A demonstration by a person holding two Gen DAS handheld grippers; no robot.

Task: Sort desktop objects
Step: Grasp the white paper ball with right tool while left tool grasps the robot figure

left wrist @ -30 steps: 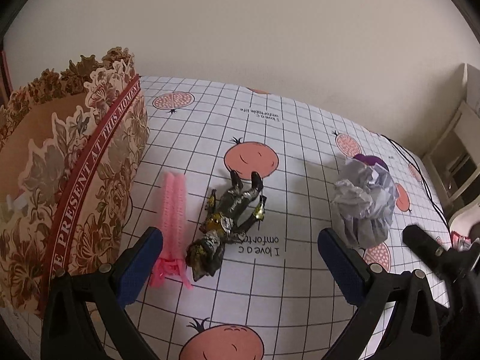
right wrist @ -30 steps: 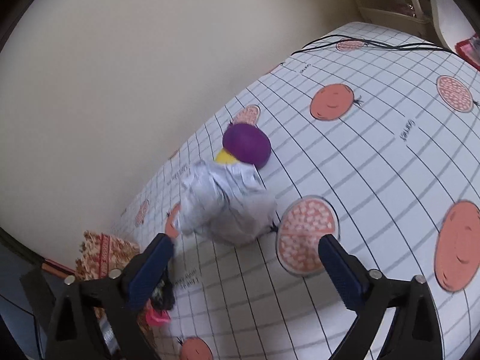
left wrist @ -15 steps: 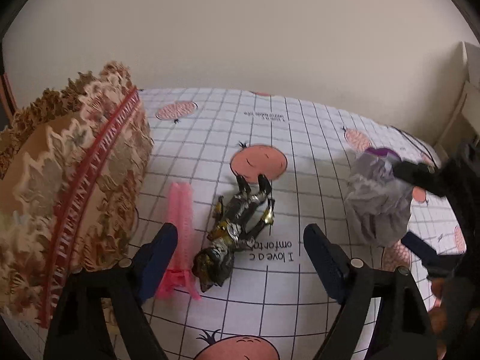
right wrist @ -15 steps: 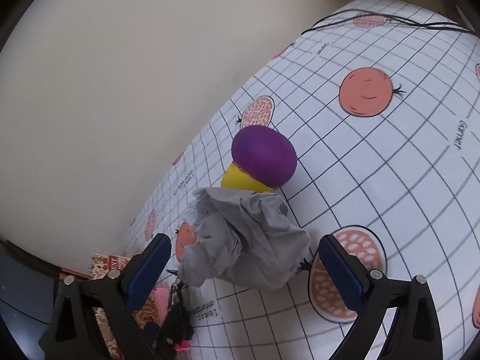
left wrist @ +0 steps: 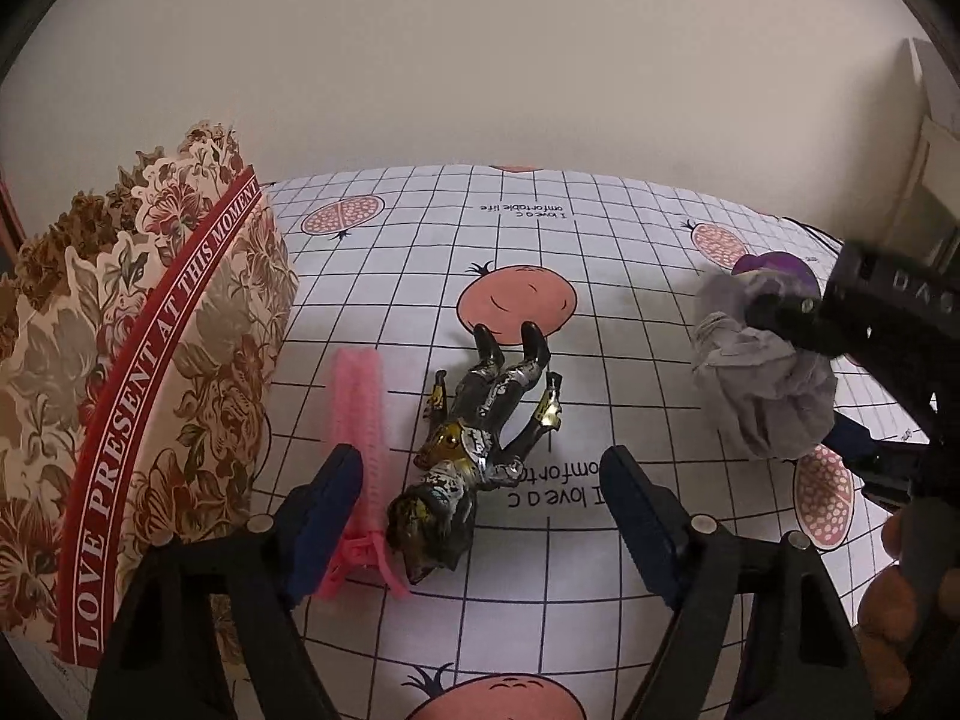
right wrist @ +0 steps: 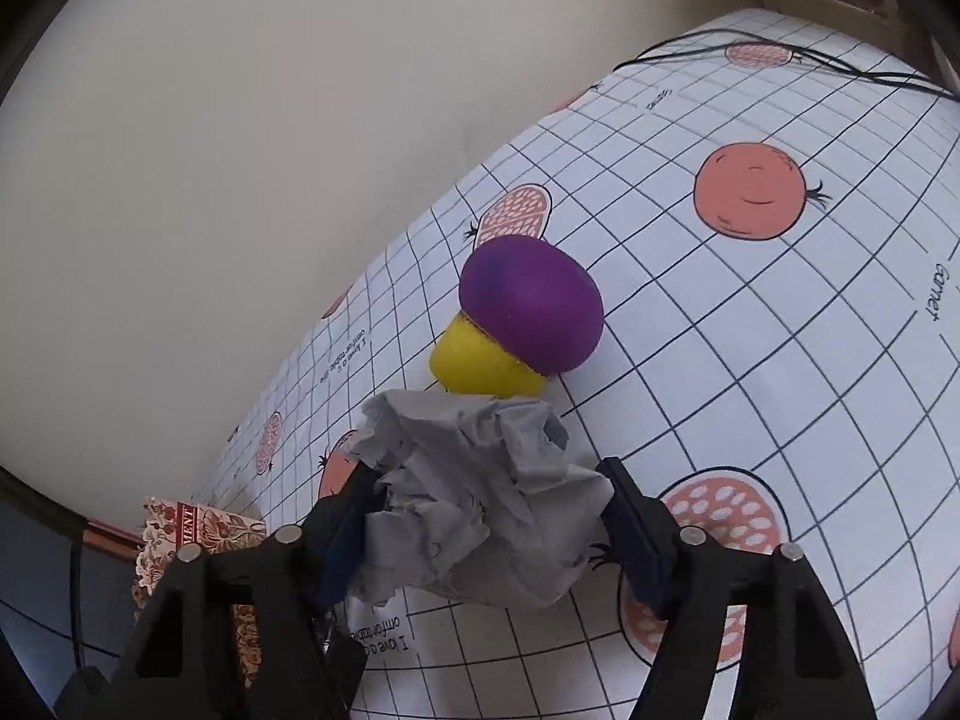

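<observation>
Right wrist view: right gripper (right wrist: 483, 525) straddles paper wad (right wrist: 480, 504), contact unclear; closing may nudge mushroom (right wrist: 522, 324). Left gripper (left wrist: 480, 516) wide open, empty.

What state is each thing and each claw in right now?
Left claw: open, hovering over the toy figure.
Right claw: fingers against the crumpled paper's sides.
Crumpled paper: on the table.
Toy figure: lying flat.
Pink hair roller: lying flat beside the figure.
Mushroom toy: tipped over.
Gift box: upright.
</observation>
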